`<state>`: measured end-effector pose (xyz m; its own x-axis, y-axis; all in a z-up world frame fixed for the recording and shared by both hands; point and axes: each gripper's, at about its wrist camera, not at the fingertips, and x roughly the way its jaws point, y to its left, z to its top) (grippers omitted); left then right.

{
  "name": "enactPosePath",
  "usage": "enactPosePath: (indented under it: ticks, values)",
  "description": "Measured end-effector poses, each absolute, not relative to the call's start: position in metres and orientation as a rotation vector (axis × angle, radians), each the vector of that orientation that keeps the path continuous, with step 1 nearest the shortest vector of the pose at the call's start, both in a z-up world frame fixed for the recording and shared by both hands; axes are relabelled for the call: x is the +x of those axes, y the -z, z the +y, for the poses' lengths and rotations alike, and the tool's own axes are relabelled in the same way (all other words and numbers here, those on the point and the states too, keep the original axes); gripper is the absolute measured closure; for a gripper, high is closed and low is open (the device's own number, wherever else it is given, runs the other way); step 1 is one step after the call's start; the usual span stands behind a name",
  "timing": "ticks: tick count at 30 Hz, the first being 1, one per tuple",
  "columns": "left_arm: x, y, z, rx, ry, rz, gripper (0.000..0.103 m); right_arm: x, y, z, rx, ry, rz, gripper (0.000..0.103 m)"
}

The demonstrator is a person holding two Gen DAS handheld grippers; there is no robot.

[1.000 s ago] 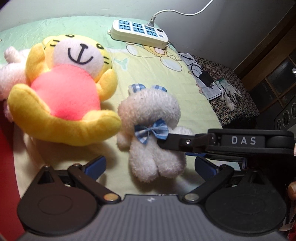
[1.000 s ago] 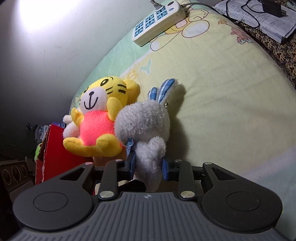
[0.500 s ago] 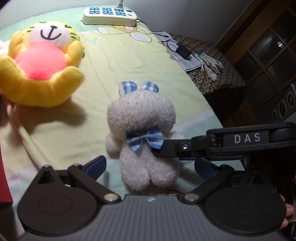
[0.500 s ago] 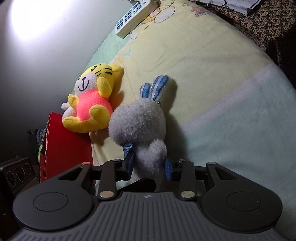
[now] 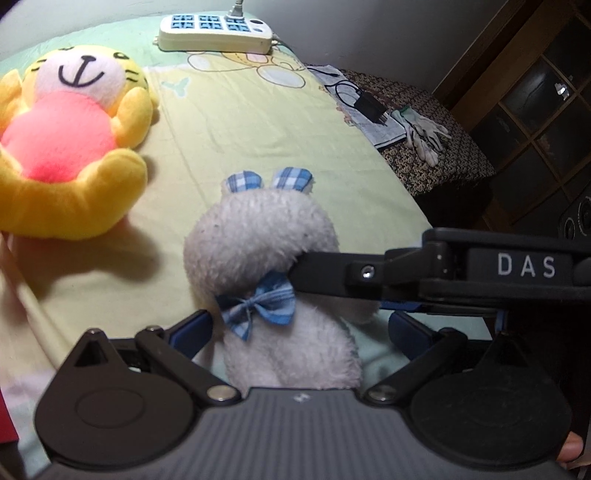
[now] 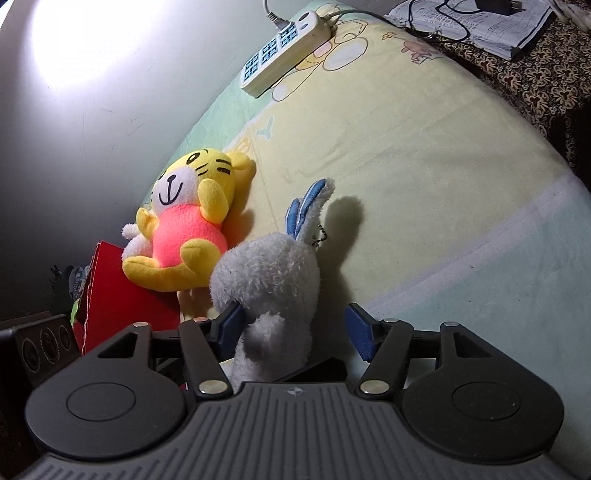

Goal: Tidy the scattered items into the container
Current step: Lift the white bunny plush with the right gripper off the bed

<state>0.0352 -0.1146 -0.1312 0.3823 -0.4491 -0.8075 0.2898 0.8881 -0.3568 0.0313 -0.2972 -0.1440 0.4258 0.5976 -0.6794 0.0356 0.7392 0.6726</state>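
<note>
A white plush bunny point(image 5: 266, 258) with blue checked ears and a bow tie stands between the fingers of both grippers, at the near edge of the bed. My left gripper point(image 5: 299, 328) is open with its blue pads either side of the bunny's body. My right gripper point(image 6: 295, 325) is open around the bunny point(image 6: 273, 280); its finger point(image 5: 332, 271) reaches in from the right at the bunny's neck in the left wrist view. A yellow tiger plush point(image 5: 70, 147) with a pink belly lies to the left, also in the right wrist view point(image 6: 188, 229). A red container point(image 6: 110, 295) stands beside the bed.
A white power strip point(image 5: 216, 33) lies at the far end of the bed sheet point(image 5: 258, 129). A charger on papers point(image 5: 369, 107) and white gloves point(image 5: 424, 133) lie on a patterned surface to the right. A dark wooden cabinet point(image 5: 535, 110) stands beyond.
The right gripper's jaws have opened off the bunny, which it was pinching before. The bunny now sits deeper between the left gripper's fingers. Both views have shifted.
</note>
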Motion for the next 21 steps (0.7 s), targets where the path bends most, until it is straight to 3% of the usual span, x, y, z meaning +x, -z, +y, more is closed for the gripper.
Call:
enactPosePath:
  ticks: [21]
  values:
    - [0.0325, 0.1337, -0.1127, -0.18, 0.447, 1.055, 0.0, 0.0366, 0.1544, -0.302, 0.732, -0.448, 1.115, 0.042]
